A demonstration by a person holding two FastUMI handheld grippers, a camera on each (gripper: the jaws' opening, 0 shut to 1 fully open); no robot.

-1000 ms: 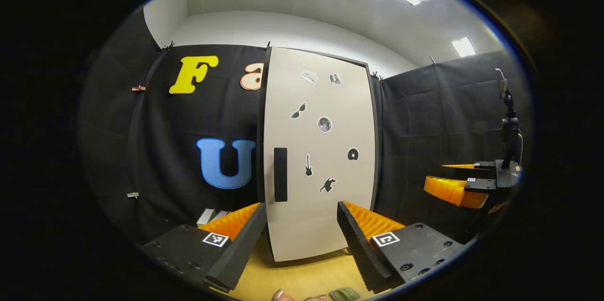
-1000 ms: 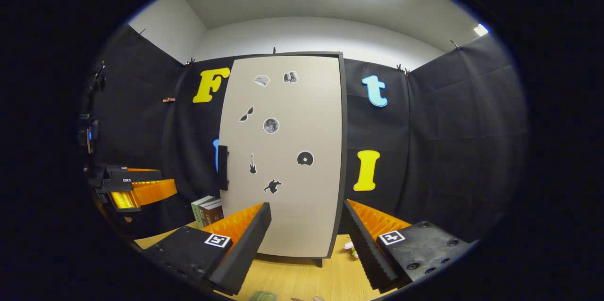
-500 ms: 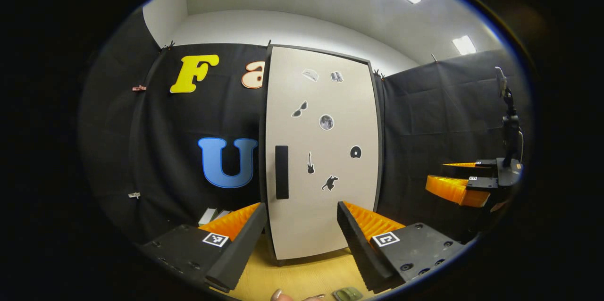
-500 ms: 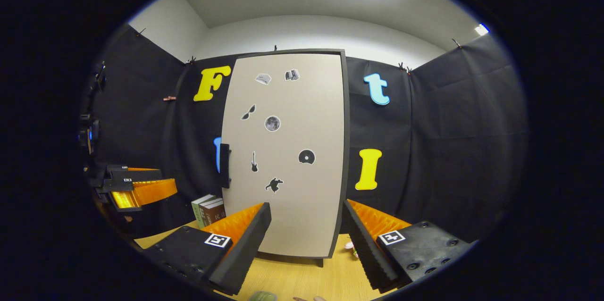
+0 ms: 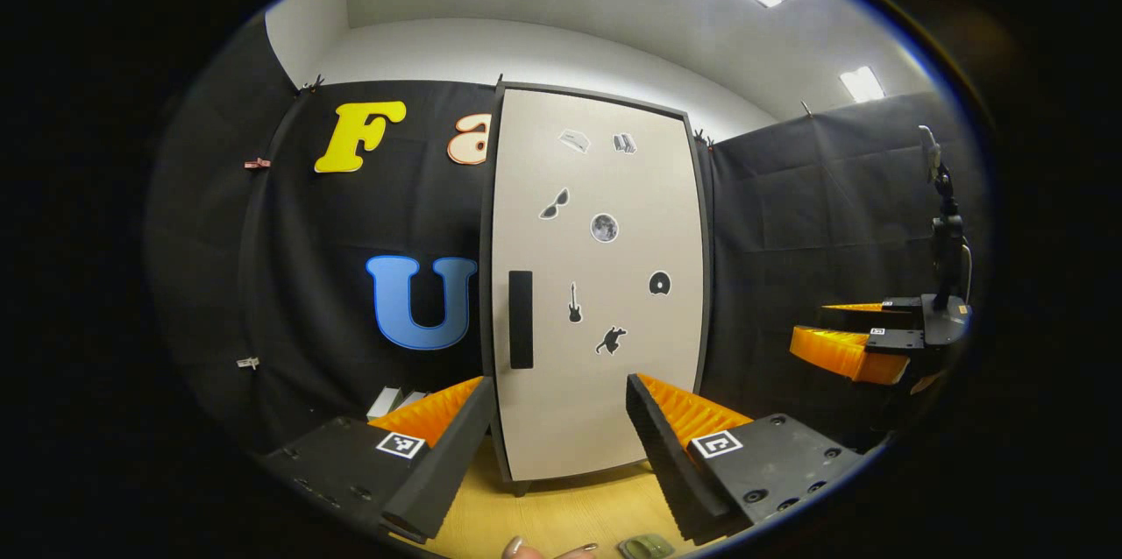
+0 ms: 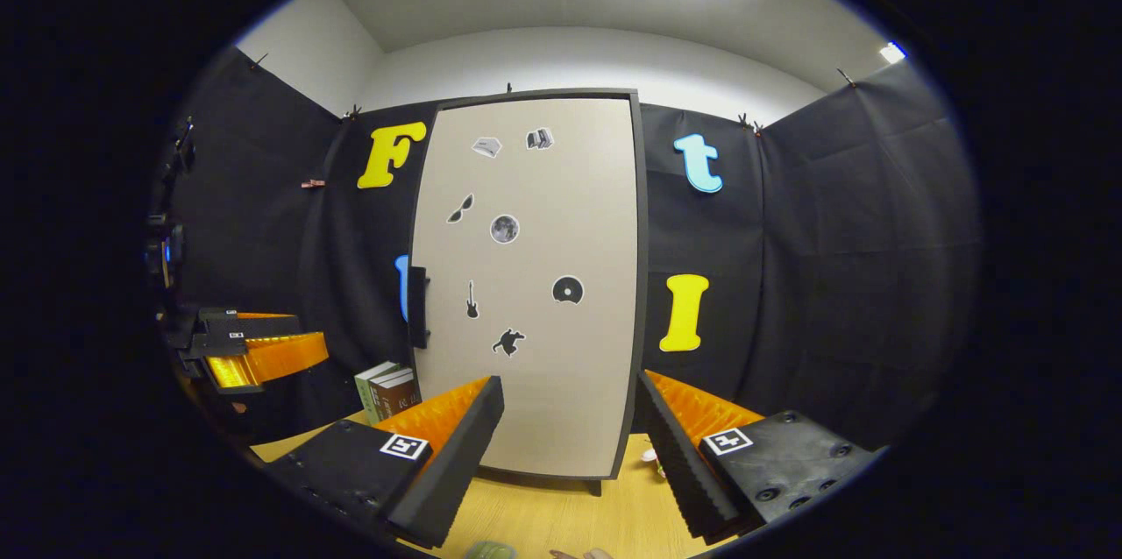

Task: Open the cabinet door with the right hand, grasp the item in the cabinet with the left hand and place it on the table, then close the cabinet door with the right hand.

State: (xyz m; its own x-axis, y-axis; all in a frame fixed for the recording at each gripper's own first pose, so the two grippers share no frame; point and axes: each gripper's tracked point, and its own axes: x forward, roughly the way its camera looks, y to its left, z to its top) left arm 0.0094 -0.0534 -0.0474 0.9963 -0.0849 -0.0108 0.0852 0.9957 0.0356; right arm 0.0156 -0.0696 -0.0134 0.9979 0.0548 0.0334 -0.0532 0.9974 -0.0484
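A tall cabinet stands on the wooden table with its beige door (image 5: 600,279) (image 6: 535,279) closed; small dark stickers dot the door. A black vertical handle (image 5: 521,319) (image 6: 417,307) sits on the door's left edge. What is inside the cabinet is hidden. My left gripper (image 5: 554,428) is open, short of the door, with nothing between its fingers. My right gripper (image 6: 570,428) is open too, facing the door from a distance. The right gripper (image 5: 863,342) also appears far right in the left gripper view, and the left gripper (image 6: 254,349) far left in the right gripper view.
A few books (image 6: 387,391) (image 5: 394,401) stand on the table left of the cabinet. A small pale object (image 6: 650,456) lies by the cabinet's right foot. A dark camera stand (image 5: 945,244) rises at the right. Fingertips (image 5: 526,549) and a greenish item (image 5: 644,547) show at the bottom edge.
Both grippers have drifted only slightly; the cabinet has shifted a little in each view. The door stays closed and both grippers stay open.
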